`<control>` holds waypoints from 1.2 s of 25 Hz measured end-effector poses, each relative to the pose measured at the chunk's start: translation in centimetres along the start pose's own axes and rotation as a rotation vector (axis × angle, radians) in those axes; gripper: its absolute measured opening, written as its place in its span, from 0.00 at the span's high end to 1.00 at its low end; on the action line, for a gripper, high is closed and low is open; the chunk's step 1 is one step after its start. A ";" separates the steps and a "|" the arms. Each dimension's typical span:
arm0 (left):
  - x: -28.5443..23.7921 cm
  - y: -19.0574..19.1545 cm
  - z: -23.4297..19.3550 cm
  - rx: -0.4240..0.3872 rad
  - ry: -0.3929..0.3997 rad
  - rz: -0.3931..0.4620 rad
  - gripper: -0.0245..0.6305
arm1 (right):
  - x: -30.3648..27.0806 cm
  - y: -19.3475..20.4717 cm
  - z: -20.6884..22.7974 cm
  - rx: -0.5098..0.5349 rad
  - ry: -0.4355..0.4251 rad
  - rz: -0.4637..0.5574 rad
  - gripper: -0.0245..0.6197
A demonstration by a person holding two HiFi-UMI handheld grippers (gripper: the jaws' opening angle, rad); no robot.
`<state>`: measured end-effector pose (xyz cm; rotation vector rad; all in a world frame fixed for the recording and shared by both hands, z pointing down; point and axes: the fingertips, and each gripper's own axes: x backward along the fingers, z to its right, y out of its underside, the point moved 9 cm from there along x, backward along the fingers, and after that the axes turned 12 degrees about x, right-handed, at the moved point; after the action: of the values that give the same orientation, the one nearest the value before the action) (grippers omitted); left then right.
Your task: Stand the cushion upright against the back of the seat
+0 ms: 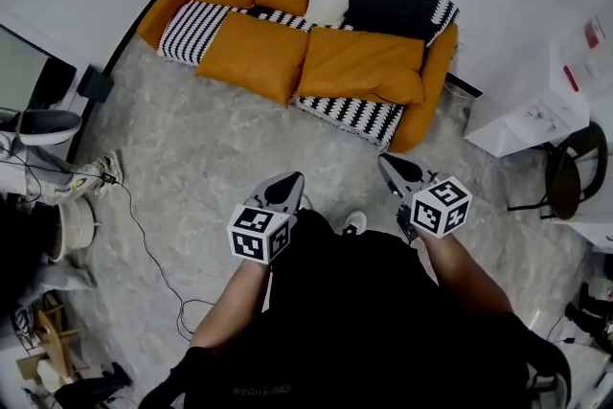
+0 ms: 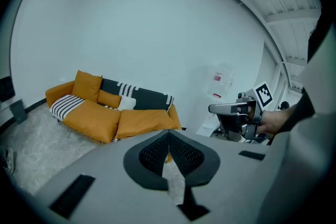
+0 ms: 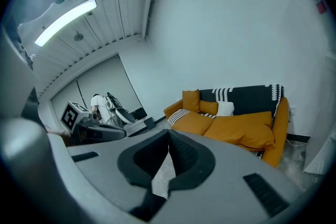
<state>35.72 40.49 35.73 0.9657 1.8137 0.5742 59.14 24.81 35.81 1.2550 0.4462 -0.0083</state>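
I see the orange sofa (image 1: 436, 67) at the far side, well apart from me. Flat on it lie a left cushion (image 1: 254, 56) and a right cushion (image 1: 362, 64), touching. Nearer, my left gripper (image 1: 285, 187) and right gripper (image 1: 395, 170) have jaws closed together, holding nothing.

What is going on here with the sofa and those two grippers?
A person stands a little way short of the sofa, left gripper and right gripper held toward it, both shut and empty. Two big orange cushions lie flat on the seat, one left, one right; neither has been stood against the back yet.
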 end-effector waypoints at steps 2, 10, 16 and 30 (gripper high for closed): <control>-1.1 -1.0 -0.3 -0.006 0.017 -0.017 0.94 | -0.1 -0.1 0.8 -0.017 0.023 0.005 0.91; -7.5 -6.7 -2.5 -0.092 0.155 -0.057 0.94 | -1.7 -0.8 4.3 -0.056 0.170 0.000 0.91; -12.2 -13.3 -5.8 -0.152 0.232 -0.065 0.94 | -5.1 -4.1 7.2 -0.046 0.263 -0.016 0.91; -20.1 -21.7 -19.2 -0.244 0.265 -0.167 0.94 | -14.5 -5.0 11.0 -0.112 0.497 -0.109 0.91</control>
<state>14.90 12.24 38.62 0.5884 1.9785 0.8259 48.20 9.66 38.61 1.1152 0.9309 0.2378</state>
